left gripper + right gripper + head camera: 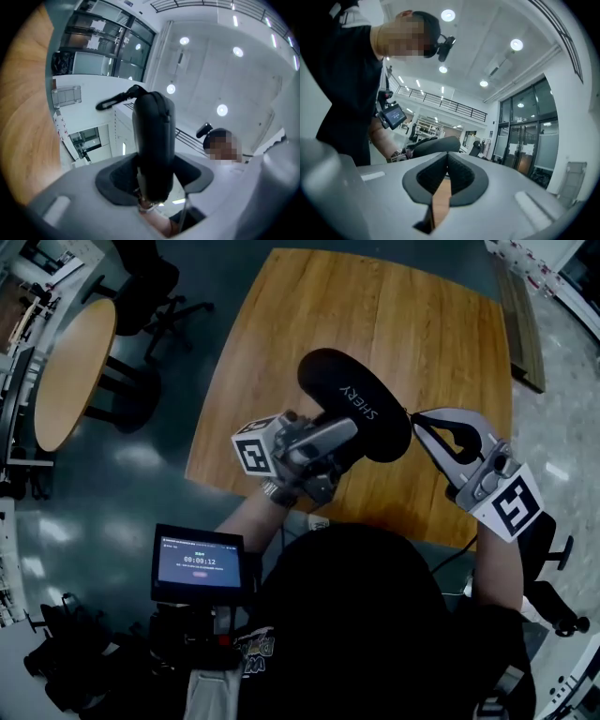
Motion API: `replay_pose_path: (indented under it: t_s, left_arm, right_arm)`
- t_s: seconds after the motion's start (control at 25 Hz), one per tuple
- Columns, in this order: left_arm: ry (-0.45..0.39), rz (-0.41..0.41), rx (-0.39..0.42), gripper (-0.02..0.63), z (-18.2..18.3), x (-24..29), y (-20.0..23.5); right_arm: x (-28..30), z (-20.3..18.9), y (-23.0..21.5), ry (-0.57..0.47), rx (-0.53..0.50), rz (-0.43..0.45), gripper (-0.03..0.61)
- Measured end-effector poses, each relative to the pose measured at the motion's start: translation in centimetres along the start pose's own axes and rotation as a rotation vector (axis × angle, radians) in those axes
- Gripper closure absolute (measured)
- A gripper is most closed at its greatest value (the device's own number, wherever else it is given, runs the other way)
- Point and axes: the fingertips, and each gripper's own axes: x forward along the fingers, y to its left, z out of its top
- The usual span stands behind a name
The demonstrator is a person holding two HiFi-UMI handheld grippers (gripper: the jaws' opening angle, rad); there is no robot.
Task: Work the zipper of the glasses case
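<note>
A black oval glasses case with white lettering is lifted over the wooden table. My left gripper is shut on it from the near side. In the left gripper view the case stands on end between the jaws, and a black pull loop sticks out to the left at its top. My right gripper is shut just right of the case's end, with nothing visible between its pads. In the right gripper view the jaws meet and the case lies just beyond them.
A round wooden table and a dark office chair stand at the left on the dark floor. A small screen hangs at the person's chest. A wooden bench runs along the right.
</note>
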Motion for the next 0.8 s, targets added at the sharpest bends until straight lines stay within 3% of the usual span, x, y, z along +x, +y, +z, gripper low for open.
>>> replay_pose_path:
  t_s: [0.12, 0.44, 0.6, 0.68, 0.8]
  left_arm:
    - [-0.074, 0.014, -0.007, 0.377, 0.9, -0.4, 0.2]
    - [-0.281, 0.066, -0.008, 0.38, 3.3, -1.6, 0.7]
    - [-0.376, 0.109, -0.006, 0.394, 4.3, -1.9, 1.3]
    - [-0.367, 0.115, 0.002, 0.394, 4.0, -2.1, 1.4]
    - [-0.254, 0.065, 0.053, 0.393, 2.9, -2.1, 0.2]
  right_arm:
    - [-0.2, -0.5, 0.4, 0.059, -0.084, -0.016, 0.574]
    - [0.3, -0.7, 1.2, 0.065, -0.13, -0.059, 0.574]
    - [0.9, -2.6, 2.6, 0.122, -0.163, -0.094, 0.574]
    - [0.7, -3.1, 2.8, 0.128, -0.146, -0.1, 0.574]
    - [-0.5, -2.5, 2.2, 0.085, -0.066, -0.096, 0.573]
